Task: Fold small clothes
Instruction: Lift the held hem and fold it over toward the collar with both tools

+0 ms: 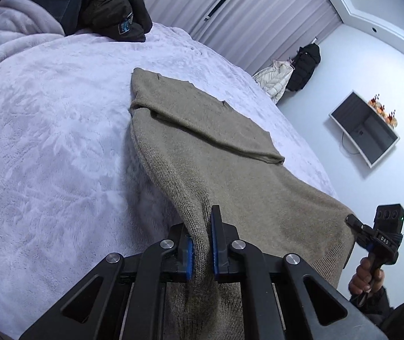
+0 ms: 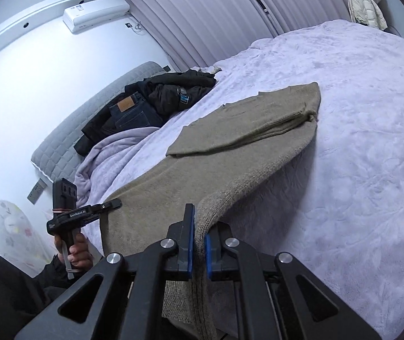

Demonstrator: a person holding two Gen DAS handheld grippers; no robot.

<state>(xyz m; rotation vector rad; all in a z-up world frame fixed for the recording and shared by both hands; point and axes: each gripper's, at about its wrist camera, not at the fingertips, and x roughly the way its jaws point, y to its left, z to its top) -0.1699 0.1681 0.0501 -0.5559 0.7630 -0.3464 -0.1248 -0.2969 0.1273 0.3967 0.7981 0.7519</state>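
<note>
A grey-brown knit sweater lies on the pale lilac bedspread, with a sleeve folded across its body. My left gripper is shut on the sweater's near hem corner, the knit pinched between the blue pads and lifted off the bed. My right gripper is shut on the other hem corner of the sweater, also raised. Each view shows the other gripper at the hem's far corner: the right one and the left one, each held by a hand.
Dark jeans and a black jacket are piled near the grey headboard. A lilac blanket is bunched beside them. Curtains hang behind the bed. Coats and a wall screen are on the far wall.
</note>
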